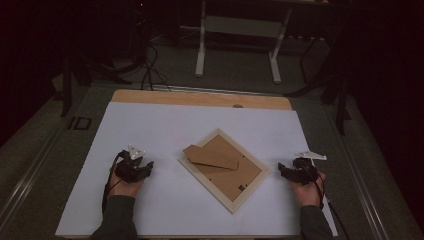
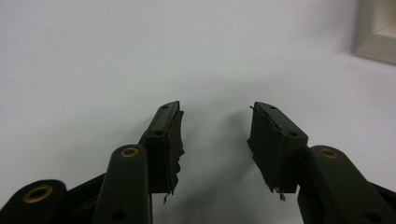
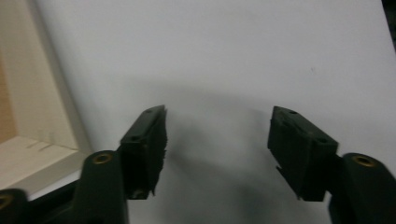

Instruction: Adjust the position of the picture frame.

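Both grippers rest on the white sheet (image 1: pixel 165 125) with their jaws spread and nothing between them. Between the two, near the centre of the sheet, lies the picture frame (image 1: pixel 224 170), face down and turned like a diamond, its brown backing and folded stand on top. At its 9 o'clock, well apart, sits the left gripper (image 1: pixel 148 166). At its 3 o'clock, nearer, sits the right gripper (image 1: pixel 283 169). In the right gripper view, the frame's pale wooden edge is at 9 o'clock.
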`<action>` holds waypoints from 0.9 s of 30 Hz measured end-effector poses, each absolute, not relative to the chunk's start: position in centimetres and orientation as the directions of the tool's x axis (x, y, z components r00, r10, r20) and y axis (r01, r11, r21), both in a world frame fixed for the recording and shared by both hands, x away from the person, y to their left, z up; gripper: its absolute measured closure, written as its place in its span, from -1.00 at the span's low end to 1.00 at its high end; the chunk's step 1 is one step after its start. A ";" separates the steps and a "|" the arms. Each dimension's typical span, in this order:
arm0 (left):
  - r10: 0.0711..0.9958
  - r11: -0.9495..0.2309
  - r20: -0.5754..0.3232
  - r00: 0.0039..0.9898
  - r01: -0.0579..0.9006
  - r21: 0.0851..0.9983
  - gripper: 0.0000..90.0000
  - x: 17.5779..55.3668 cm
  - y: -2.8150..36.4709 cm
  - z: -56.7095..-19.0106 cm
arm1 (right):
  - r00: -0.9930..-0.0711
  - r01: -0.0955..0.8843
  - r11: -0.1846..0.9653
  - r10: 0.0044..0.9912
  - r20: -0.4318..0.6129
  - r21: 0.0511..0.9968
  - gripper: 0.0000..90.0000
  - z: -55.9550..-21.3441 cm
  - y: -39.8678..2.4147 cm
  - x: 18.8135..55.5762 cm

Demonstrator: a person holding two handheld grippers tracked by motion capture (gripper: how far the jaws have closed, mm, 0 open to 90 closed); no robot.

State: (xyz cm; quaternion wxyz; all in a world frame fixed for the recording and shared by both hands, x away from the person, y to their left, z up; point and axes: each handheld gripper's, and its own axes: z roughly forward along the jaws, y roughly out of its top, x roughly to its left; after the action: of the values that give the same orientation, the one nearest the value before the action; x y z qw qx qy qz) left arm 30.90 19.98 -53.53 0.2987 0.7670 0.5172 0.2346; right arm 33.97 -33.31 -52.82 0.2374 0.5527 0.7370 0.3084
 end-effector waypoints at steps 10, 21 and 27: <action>0.900 -0.291 -0.024 0.435 0.641 0.710 0.32 30.9 19.7 -51.9 | -0.354 0.652 0.212 0.934 0.045 0.728 0.25 -51.5 -32.6 32.1; 0.885 -0.296 -0.045 0.464 0.634 0.714 0.24 31.4 19.3 -51.0 | -0.484 0.627 0.303 0.873 0.054 0.717 0.78 -51.3 -30.4 29.9; 0.883 -0.289 -0.056 0.466 0.633 0.718 0.22 31.7 19.4 -51.2 | -0.514 0.637 0.351 0.857 0.039 0.686 0.99 -52.0 -29.2 29.5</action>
State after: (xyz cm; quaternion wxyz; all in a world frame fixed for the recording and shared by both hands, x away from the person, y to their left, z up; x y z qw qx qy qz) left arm 31.65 19.37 -51.15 0.3478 0.7824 0.4843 0.1797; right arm 29.49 -29.19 -51.99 0.1664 0.4640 0.8049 0.3305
